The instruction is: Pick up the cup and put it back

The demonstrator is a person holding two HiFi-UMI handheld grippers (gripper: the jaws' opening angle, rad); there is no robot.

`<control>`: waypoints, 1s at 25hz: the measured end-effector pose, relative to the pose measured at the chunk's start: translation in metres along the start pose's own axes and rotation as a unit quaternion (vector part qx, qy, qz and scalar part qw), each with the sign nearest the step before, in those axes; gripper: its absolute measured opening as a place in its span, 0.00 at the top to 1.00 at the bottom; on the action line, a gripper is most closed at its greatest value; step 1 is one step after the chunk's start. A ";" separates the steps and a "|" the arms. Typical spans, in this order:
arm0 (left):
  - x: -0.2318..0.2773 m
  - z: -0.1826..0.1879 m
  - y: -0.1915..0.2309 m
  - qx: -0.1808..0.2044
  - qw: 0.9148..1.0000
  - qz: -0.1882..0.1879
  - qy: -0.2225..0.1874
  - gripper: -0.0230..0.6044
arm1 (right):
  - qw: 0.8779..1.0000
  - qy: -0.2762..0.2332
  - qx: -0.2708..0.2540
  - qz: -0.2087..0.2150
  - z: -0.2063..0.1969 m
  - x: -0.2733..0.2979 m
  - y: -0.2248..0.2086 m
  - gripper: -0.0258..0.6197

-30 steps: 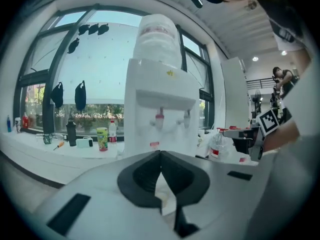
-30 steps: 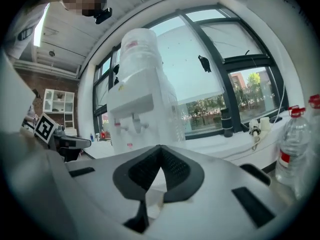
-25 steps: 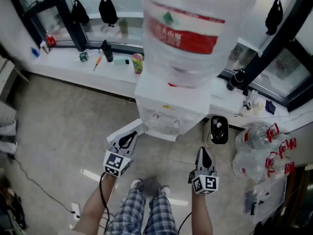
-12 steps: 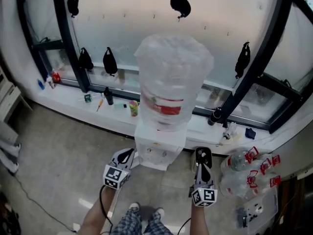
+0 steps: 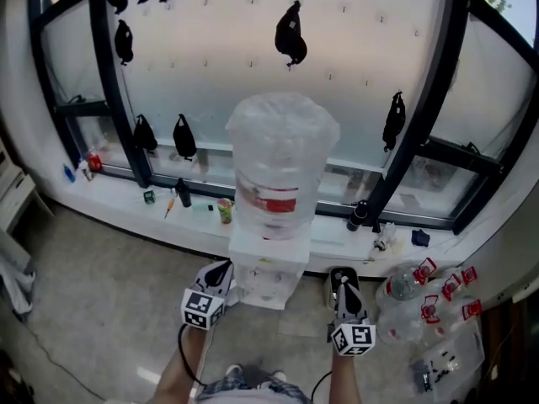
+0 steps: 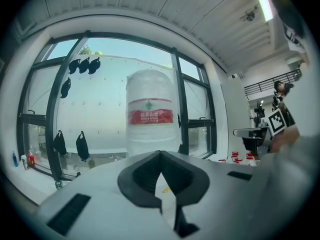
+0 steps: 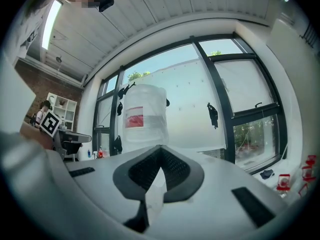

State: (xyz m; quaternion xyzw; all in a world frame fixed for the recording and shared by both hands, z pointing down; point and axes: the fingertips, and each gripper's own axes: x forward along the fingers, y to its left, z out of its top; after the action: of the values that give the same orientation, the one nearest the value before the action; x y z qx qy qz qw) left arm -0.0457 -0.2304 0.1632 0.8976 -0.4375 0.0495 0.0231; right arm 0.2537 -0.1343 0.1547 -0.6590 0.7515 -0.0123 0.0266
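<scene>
**View has lifted toward the window**

Since a second ago the head view has tilted up, so the water dispenser [image 5: 268,269] and its bottle [image 5: 278,162] look smaller. The left gripper [image 5: 221,268] and right gripper [image 5: 341,279] flank the dispenser, both with jaws pressed together and empty. A small colourful cup [image 5: 224,211] stands on the window ledge [image 5: 118,188], left of the dispenser.

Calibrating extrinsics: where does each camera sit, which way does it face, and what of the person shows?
Head view: on the person's head, facing steeply down at the water dispenser; forearms, left gripper and right gripper show.
Left gripper view: rides the left gripper, facing up along its shut jaws at the water bottle.
Right gripper view: rides the right gripper, same aim, jaws shut.
Shared: all three see the water bottle.
</scene>
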 end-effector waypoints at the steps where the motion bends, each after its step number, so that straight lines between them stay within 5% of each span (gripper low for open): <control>1: -0.002 0.002 0.000 -0.001 1.000 0.003 -0.003 0.92 | 1.000 -0.001 0.002 -0.001 0.002 -0.002 0.000 0.93; 13: -0.017 0.017 0.007 0.001 0.999 0.042 -0.031 0.92 | 1.000 -0.013 0.007 -0.013 0.015 -0.020 -0.012 0.93; 25: -0.019 0.008 0.001 -0.012 0.999 0.042 -0.024 0.92 | 1.000 -0.011 -0.008 0.003 0.019 -0.024 -0.009 0.94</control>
State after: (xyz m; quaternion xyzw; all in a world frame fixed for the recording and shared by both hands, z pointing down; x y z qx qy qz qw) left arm -0.0579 -0.2168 0.1528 0.8789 -0.4760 0.0240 0.0216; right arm 0.2668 -0.1114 0.1372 -0.6573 0.7530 0.0007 0.0299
